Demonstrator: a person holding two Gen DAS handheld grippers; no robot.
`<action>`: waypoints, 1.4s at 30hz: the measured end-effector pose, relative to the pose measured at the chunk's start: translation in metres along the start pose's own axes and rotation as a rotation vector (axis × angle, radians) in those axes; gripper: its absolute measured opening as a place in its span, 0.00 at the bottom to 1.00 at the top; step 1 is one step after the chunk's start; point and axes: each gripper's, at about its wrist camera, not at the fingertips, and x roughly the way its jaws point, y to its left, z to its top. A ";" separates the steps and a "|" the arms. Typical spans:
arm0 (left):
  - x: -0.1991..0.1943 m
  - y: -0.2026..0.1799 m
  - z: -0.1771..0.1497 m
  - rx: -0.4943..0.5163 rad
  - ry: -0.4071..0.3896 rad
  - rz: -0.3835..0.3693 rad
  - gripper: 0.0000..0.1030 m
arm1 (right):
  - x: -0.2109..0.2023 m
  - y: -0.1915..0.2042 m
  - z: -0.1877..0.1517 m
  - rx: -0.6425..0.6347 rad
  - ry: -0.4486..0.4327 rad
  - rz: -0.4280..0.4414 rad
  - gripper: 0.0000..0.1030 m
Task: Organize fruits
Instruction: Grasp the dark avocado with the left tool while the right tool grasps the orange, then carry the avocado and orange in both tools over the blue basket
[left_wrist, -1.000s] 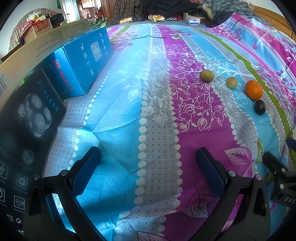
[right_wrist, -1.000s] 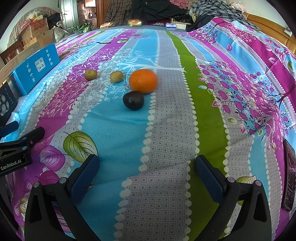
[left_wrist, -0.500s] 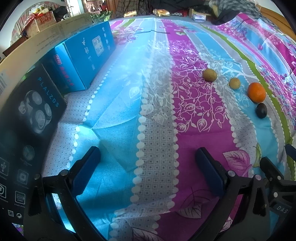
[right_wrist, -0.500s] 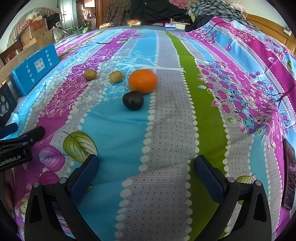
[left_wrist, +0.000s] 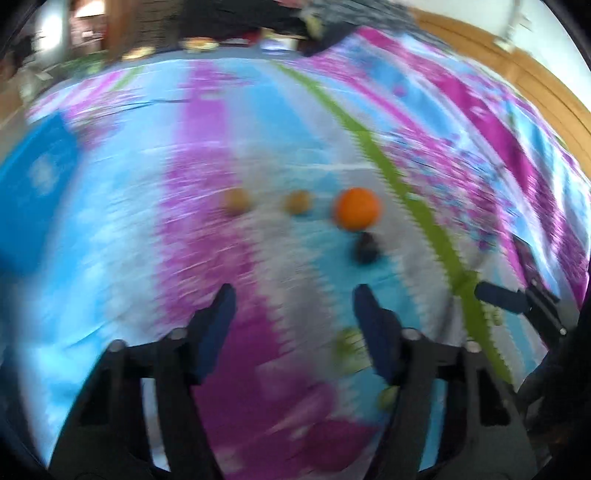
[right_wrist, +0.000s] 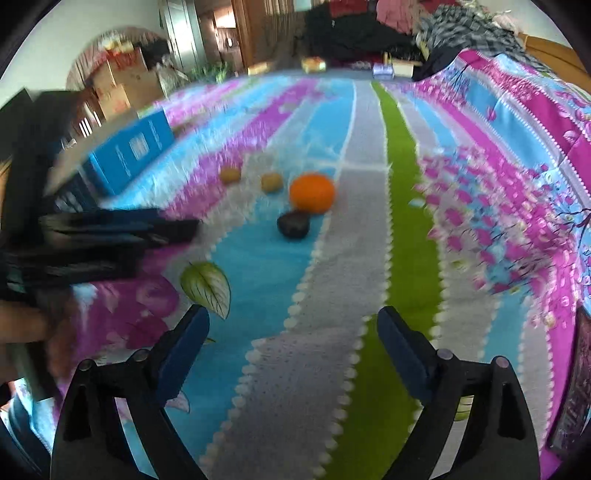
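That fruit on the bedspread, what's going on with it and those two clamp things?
A person holds a two-finger gripper in each hand over a striped bedspread. Four fruits lie on it untouched: an orange, a dark fruit just in front of it, and two small brownish fruits in a row beside the orange. The left gripper has just been closing partway and the right gripper slightly, with nothing between their jaws. Sorting hasn't started.

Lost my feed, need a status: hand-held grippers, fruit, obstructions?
Left hand-held gripper and right hand-held gripper open, empty, jaws just narrowing. Orange, dark fruit, two small brown fruits untouched on bedspread. Path clear.
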 end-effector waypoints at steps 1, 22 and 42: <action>0.008 -0.008 0.005 0.019 0.009 -0.016 0.60 | -0.008 -0.003 0.002 -0.006 -0.016 -0.006 0.91; 0.025 -0.019 0.008 0.005 0.019 -0.003 0.25 | 0.029 -0.038 0.057 -0.064 0.015 0.115 0.47; -0.028 0.019 -0.010 -0.119 -0.059 0.174 0.25 | 0.109 -0.010 0.086 -0.128 0.109 -0.004 0.41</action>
